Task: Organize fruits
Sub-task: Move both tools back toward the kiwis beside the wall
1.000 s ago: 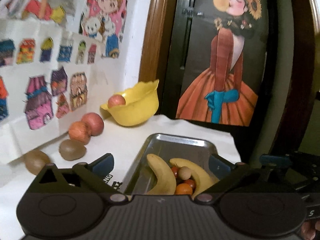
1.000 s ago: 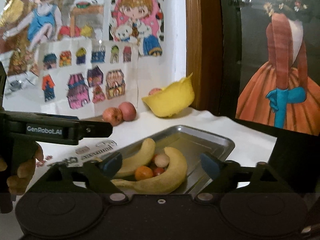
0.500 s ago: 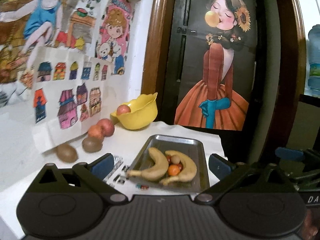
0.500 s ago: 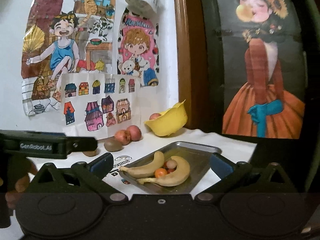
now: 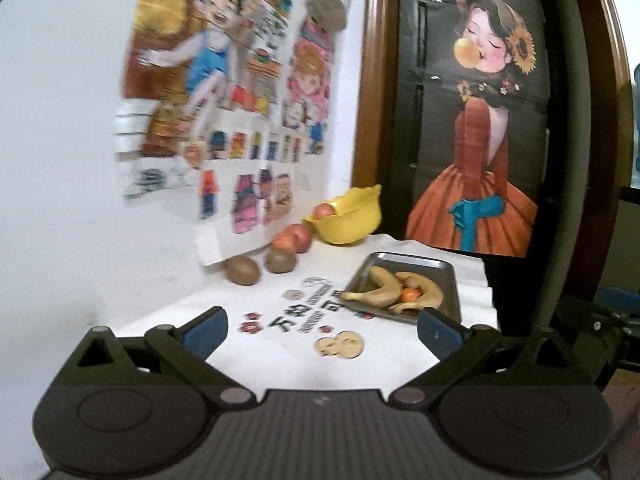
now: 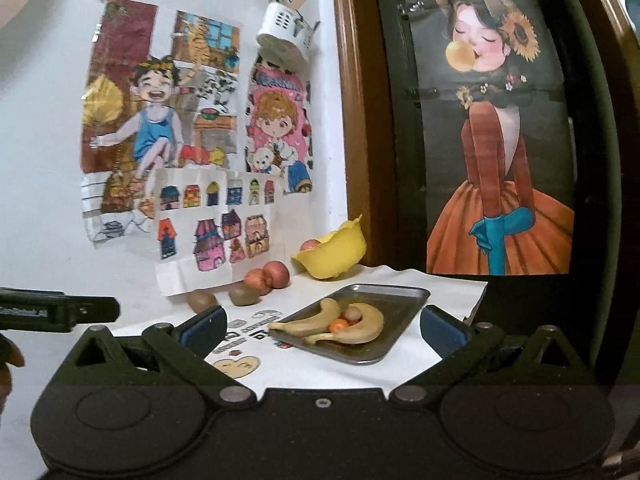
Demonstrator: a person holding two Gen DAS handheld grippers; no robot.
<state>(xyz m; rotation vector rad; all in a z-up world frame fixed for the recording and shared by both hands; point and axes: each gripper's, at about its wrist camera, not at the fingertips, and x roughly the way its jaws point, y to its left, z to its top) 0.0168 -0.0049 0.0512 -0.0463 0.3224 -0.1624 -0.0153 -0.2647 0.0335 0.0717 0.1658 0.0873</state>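
Left wrist view: left gripper (image 5: 322,330), fingers wide apart, empty, above white tablecloth (image 5: 280,356). Metal tray (image 5: 448,276) w/ two bananas (image 5: 382,288) and small round fruits, type unclear (blur). Two kiwis (image 5: 243,269) nr wall.

Right wrist view: right gripper (image 6: 322,326), fingers wide, empty. Yellow bowl (image 6: 334,256) behind tray holds one apple (image 6: 310,244); two more apples (image 6: 268,274) beside it.

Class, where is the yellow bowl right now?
In the right wrist view, the yellow bowl sits at the table's far corner beside the door frame, behind the metal tray, right of two apples.
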